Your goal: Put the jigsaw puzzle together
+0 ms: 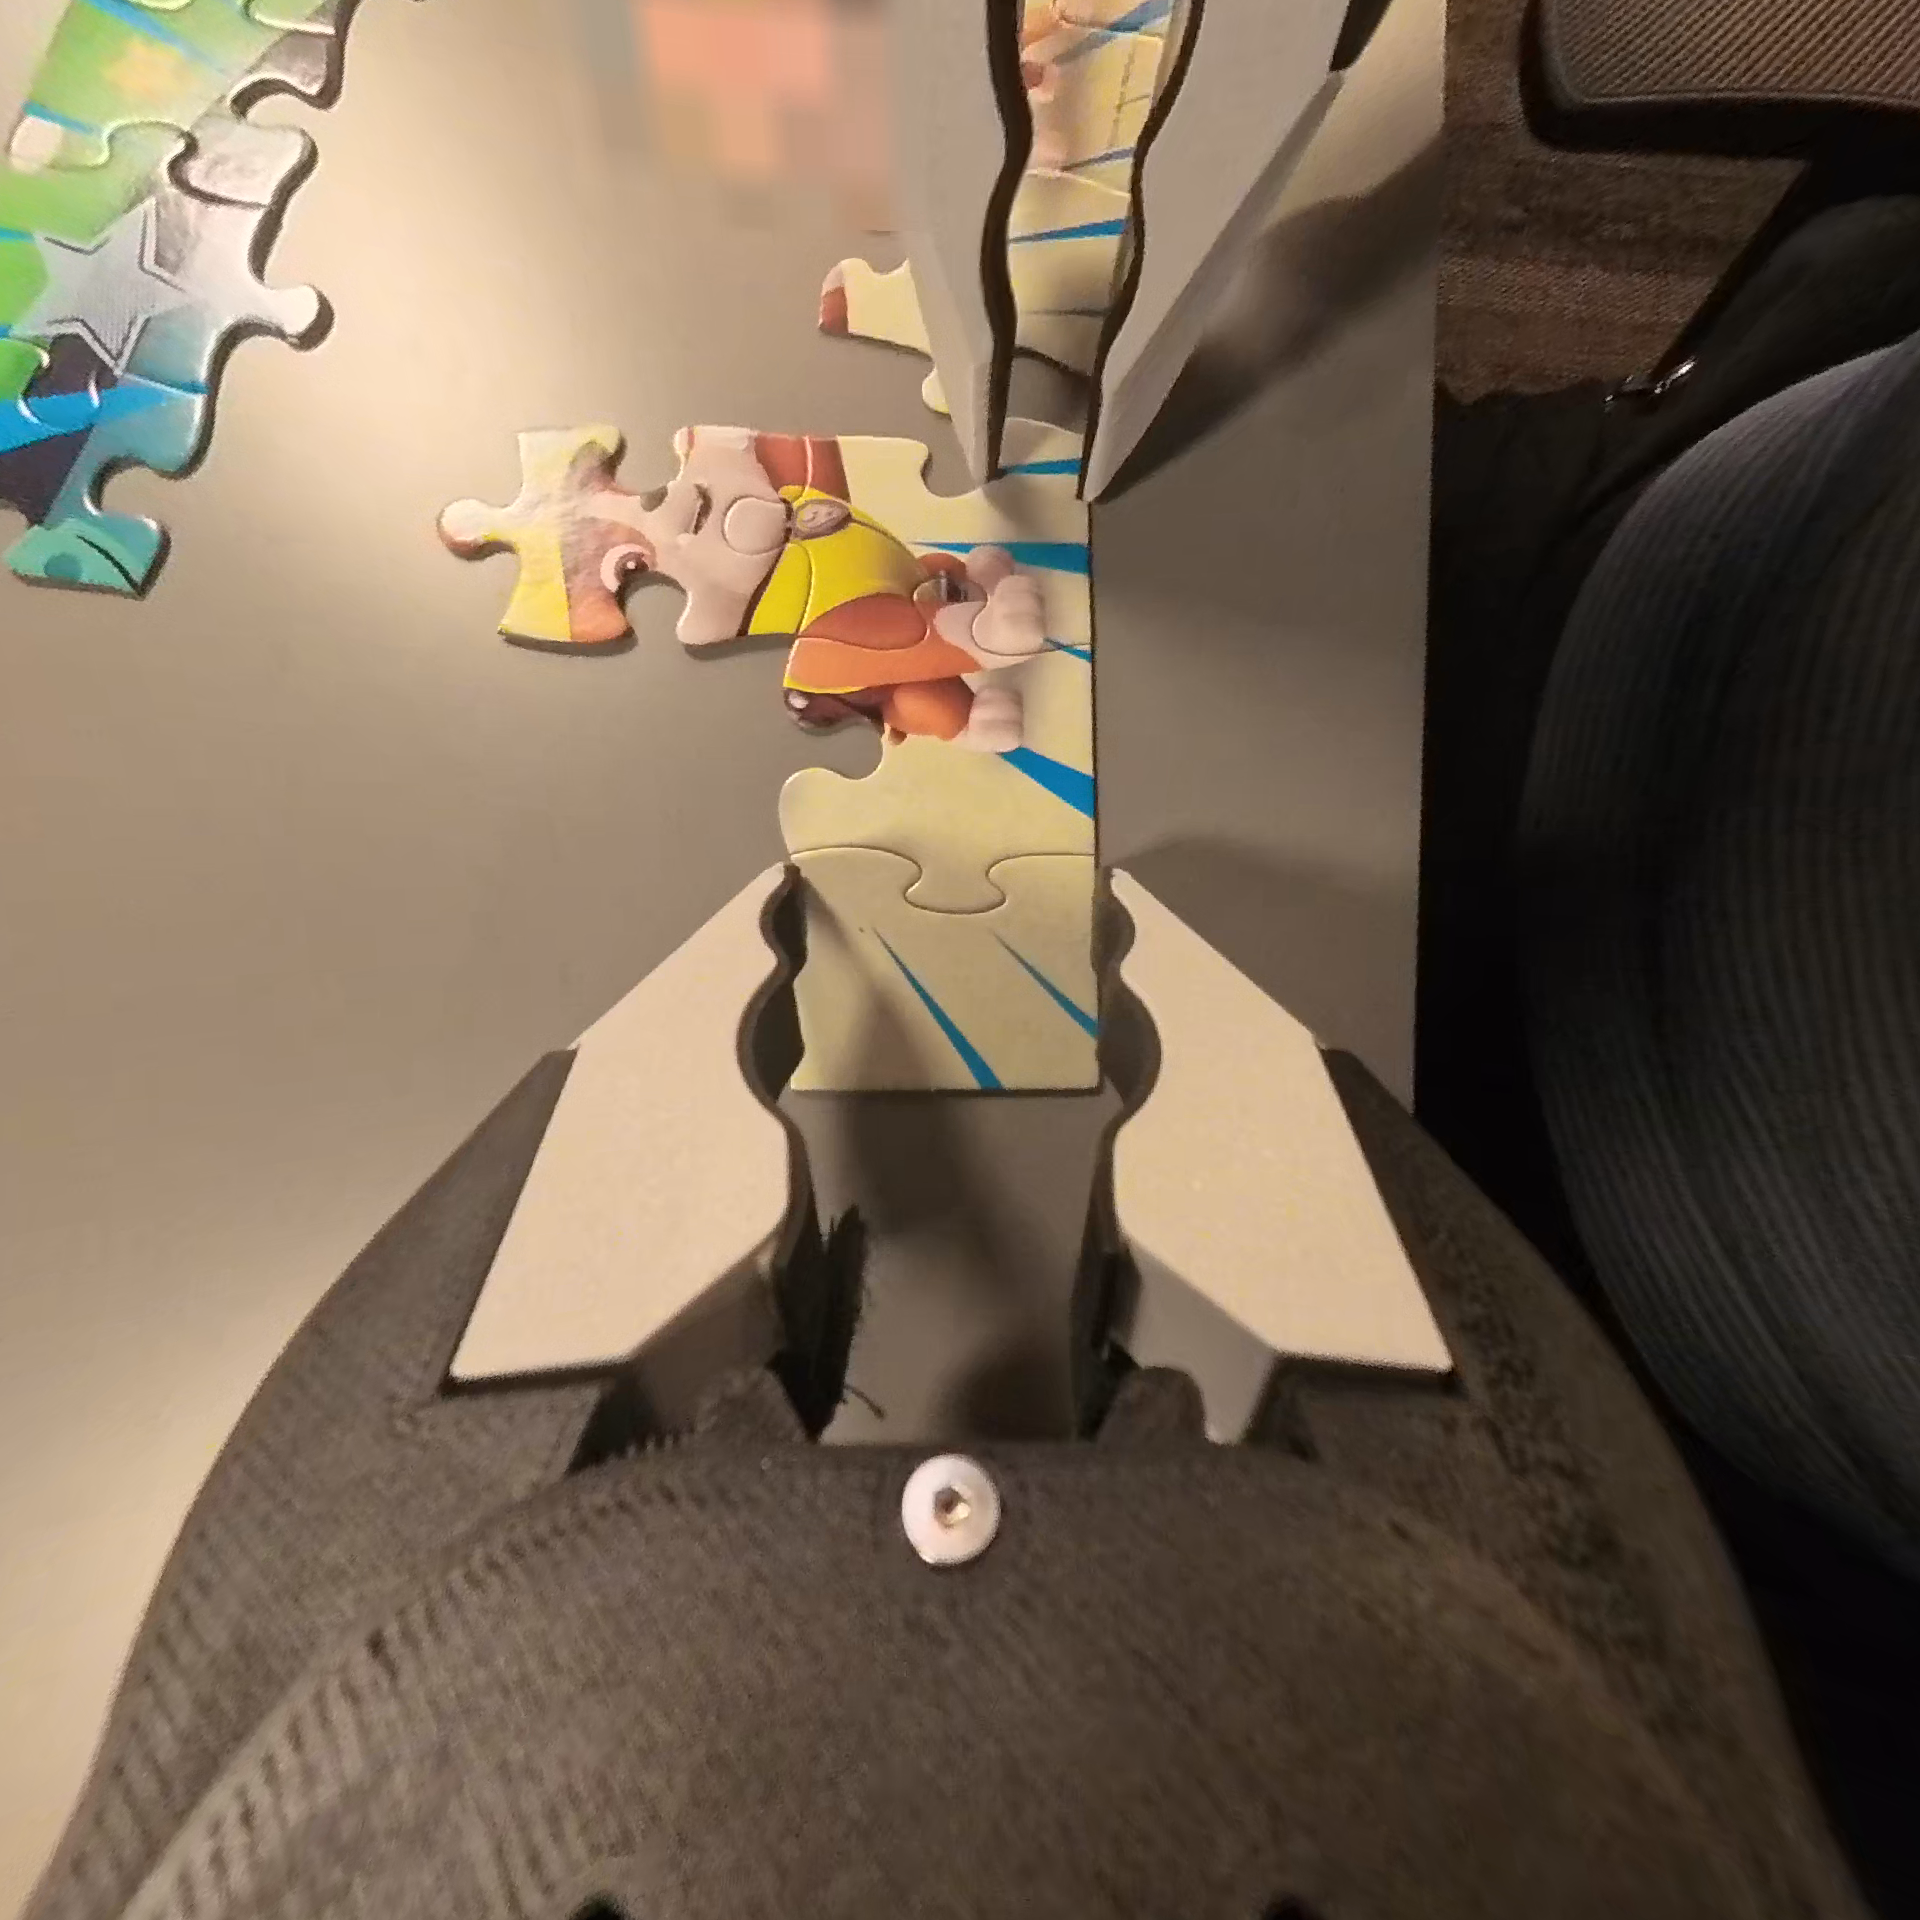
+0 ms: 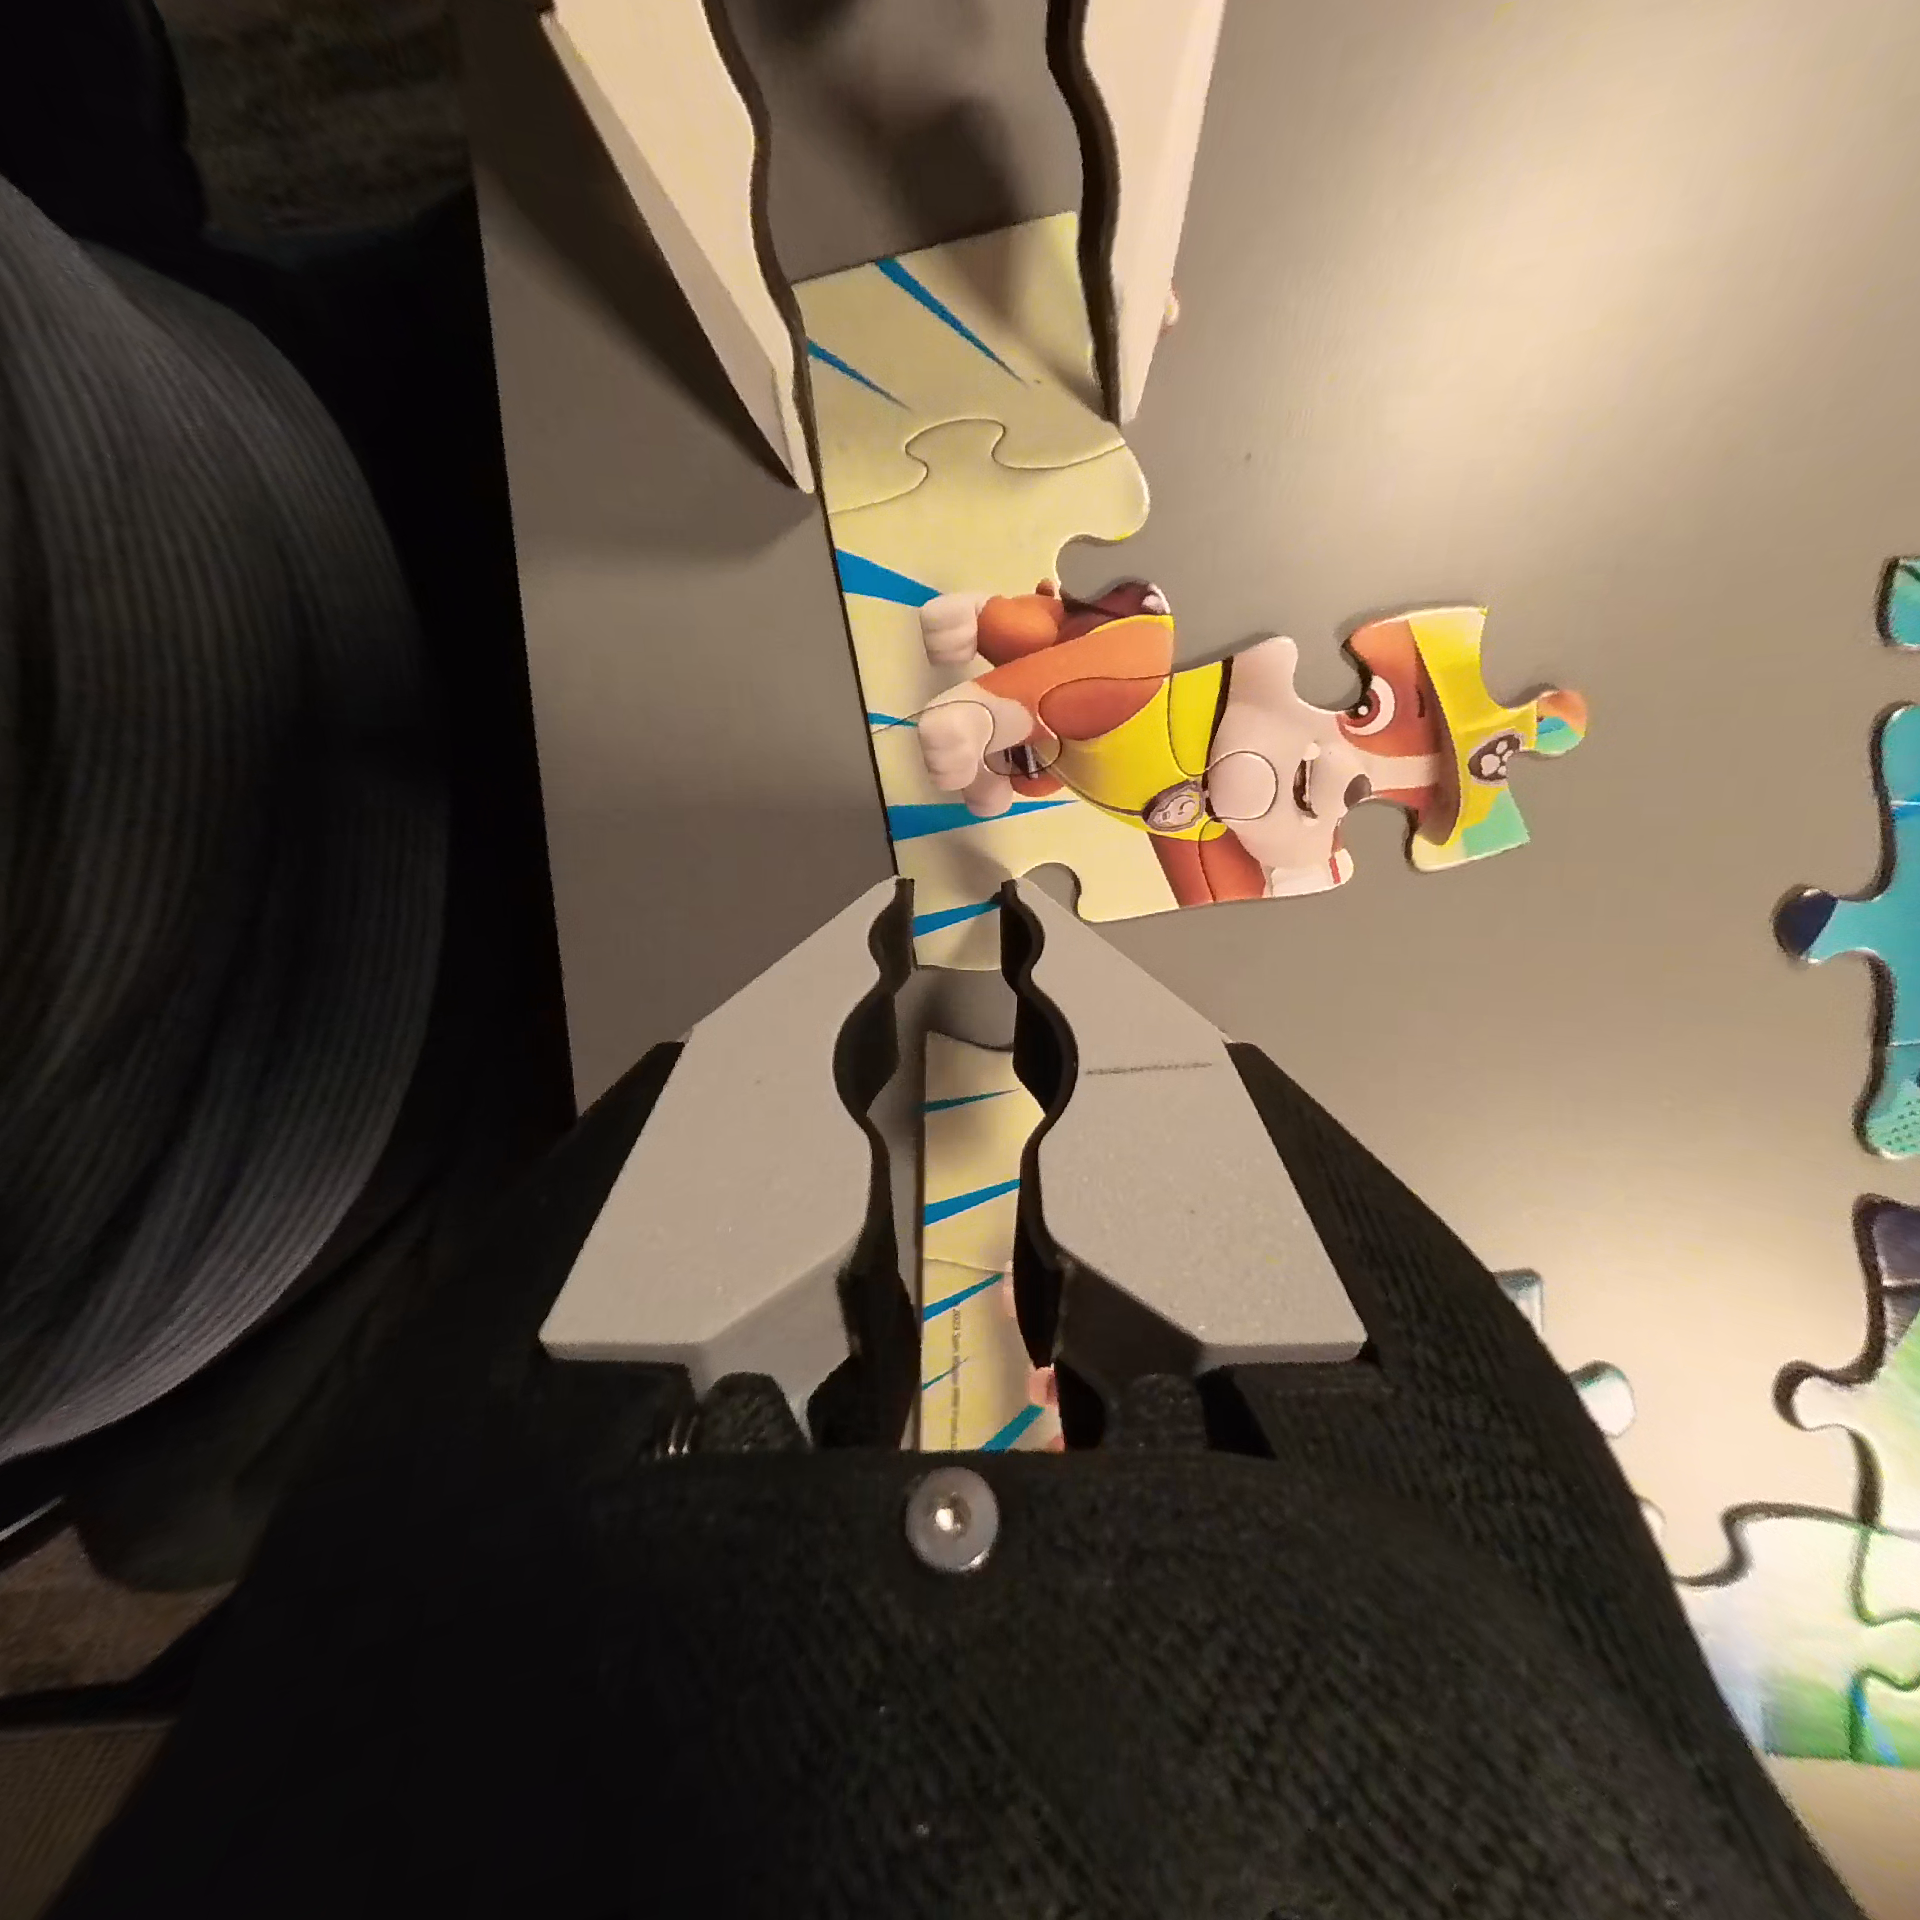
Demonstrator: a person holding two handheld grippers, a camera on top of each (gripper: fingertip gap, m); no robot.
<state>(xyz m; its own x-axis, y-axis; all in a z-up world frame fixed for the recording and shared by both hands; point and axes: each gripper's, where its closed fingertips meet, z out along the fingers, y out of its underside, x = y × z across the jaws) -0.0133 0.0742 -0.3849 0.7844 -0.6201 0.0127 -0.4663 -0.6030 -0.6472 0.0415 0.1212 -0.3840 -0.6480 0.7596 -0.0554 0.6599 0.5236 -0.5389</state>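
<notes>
Since the joined strip of puzzle pieces (image 1: 966,800) lies flat on the grey table (image 1: 312,987) with its straight side near the table edge (image 1: 1425,727), watch that side, esp. with both tools on it

Your left gripper (image 1: 948,883) is released: it straddles the end piece of the strip, one pad at the piece's inner side and a thin gap showing at the other. If you squeeze across a flat piece like that, my guess is it bows or pops out of its neighbour at the knob joint. A sideways nudge could also swing the whole strip toward the edge, where a lap in dark striped cloth (image 1: 1714,831) waits below

Your right gripper (image 2: 954,894) has its fingers only narrowly parted, w/ nothing clamped between them. Its tips are at the far end of the strip, over the seam to the next pale piece (image 2: 971,1195). Pressing down there could tip a piece, or leave the seam open

Re writing: no brand or label legible. There's a line of tiny print on the pale piece, too small to read. Other joined pieces (image 1: 156,312) sit well apart
</notes>
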